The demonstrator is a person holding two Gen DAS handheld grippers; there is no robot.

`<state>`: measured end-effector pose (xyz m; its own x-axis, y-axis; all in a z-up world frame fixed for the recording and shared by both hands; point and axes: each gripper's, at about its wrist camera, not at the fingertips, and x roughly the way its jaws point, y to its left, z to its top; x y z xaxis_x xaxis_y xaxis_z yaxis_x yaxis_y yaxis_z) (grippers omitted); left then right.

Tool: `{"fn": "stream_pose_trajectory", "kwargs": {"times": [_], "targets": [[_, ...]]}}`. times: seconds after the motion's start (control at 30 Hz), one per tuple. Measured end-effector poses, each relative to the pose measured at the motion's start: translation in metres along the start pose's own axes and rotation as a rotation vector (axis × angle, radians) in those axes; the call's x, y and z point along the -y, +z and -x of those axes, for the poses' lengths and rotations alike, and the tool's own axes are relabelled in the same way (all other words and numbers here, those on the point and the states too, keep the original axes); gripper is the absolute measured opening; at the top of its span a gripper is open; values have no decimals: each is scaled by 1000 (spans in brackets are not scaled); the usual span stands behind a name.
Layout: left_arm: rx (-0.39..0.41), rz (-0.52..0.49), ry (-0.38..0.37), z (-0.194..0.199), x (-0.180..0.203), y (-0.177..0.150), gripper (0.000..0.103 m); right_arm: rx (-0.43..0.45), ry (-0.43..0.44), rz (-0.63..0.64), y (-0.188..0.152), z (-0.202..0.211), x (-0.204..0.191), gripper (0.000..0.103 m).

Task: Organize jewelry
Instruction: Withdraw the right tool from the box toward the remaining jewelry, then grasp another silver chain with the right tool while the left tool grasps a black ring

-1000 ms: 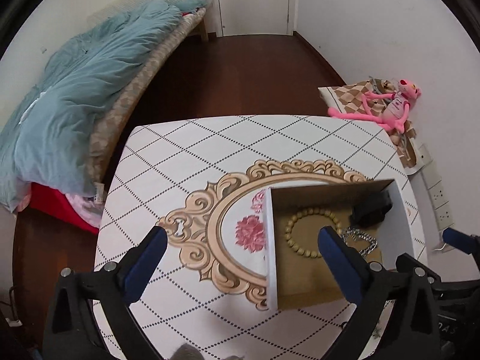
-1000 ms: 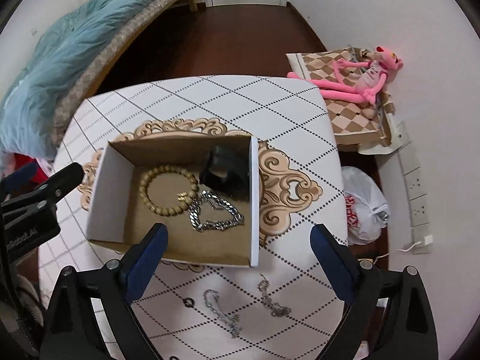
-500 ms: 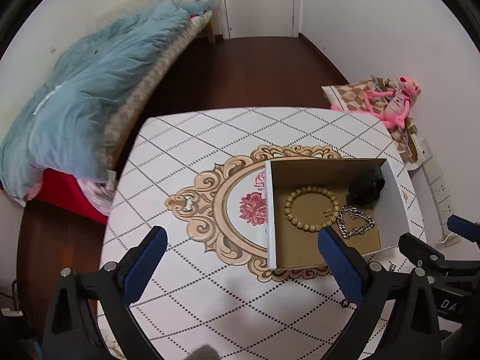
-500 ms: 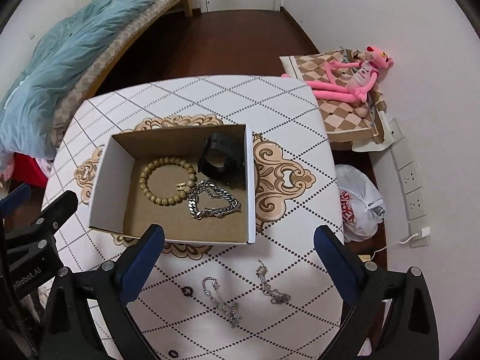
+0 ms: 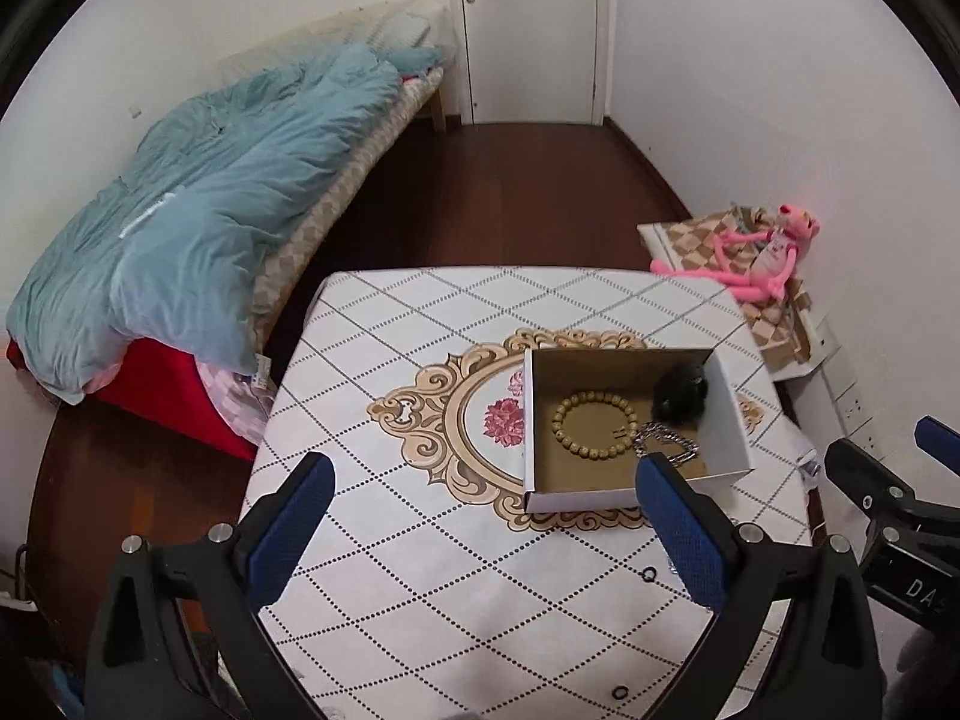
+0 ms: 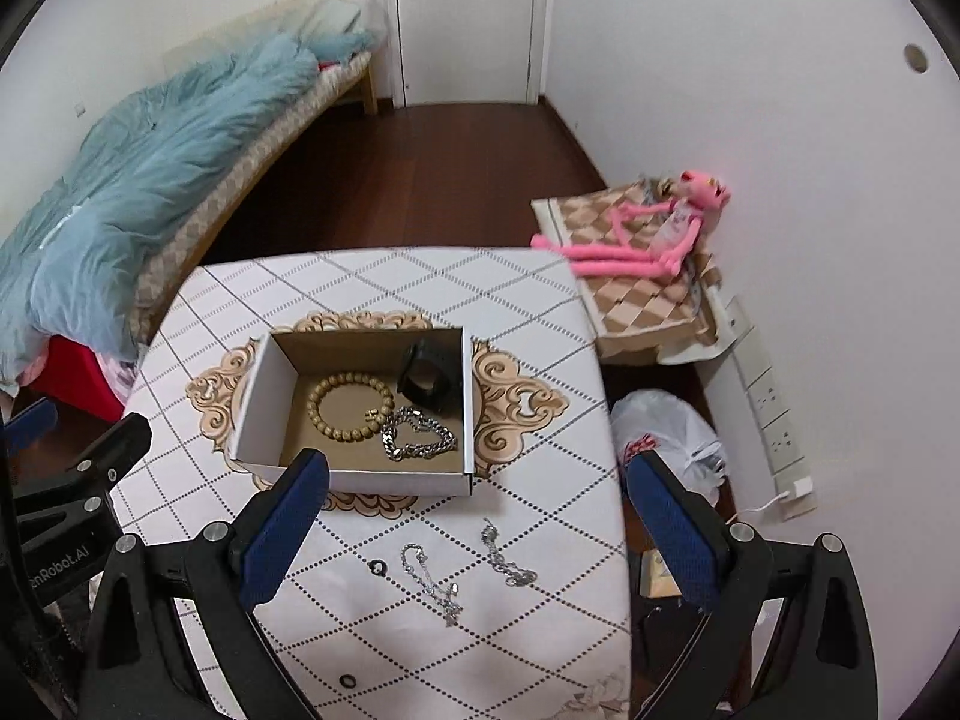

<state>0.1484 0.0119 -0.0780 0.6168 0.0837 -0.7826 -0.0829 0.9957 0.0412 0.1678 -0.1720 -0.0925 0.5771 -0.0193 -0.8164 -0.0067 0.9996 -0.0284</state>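
Table [image 6: 510, 312] w/ box [image 6: 258, 402], chains [image 6: 429, 579], rings [image 6: 378, 567].

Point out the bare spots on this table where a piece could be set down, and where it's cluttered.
Free: the tablecloth between the far edge and the cardboard box, and the wide stretch left of the box. Crowded: the near strip in front of the box, with two thin chains and small black rings. The box already holds a bead bracelet, a heavy chain and a black item.

box [image 6: 360, 480]: matt cardboard | chain [image 6: 420, 441]: shiny metal | bracelet [image 6: 351, 405]: wooden beads | floor [image 6: 420, 162]: glossy wood
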Motion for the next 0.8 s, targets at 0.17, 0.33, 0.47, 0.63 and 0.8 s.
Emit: {"fn": "stream_pose_trajectory", "kwargs": {"times": [0.17, 0.33, 0.47, 0.63, 0.8], "targets": [[33, 6, -18, 24, -1, -1, 103, 56, 8, -13, -3, 33, 2, 101], [43, 21, -17, 27, -1, -7, 103, 43, 36, -41, -11, 39, 9, 101], [-4, 25, 9, 4, -2, -28, 103, -51, 52, -61, -37, 7, 18, 101], [-144, -18, 76, -53, 4, -76, 103, -176, 77, -89, -89, -59, 24, 83], [-263, -30, 82, -85, 10, -115, 103, -241, 96, -65, -125, -107, 17, 67]]}}
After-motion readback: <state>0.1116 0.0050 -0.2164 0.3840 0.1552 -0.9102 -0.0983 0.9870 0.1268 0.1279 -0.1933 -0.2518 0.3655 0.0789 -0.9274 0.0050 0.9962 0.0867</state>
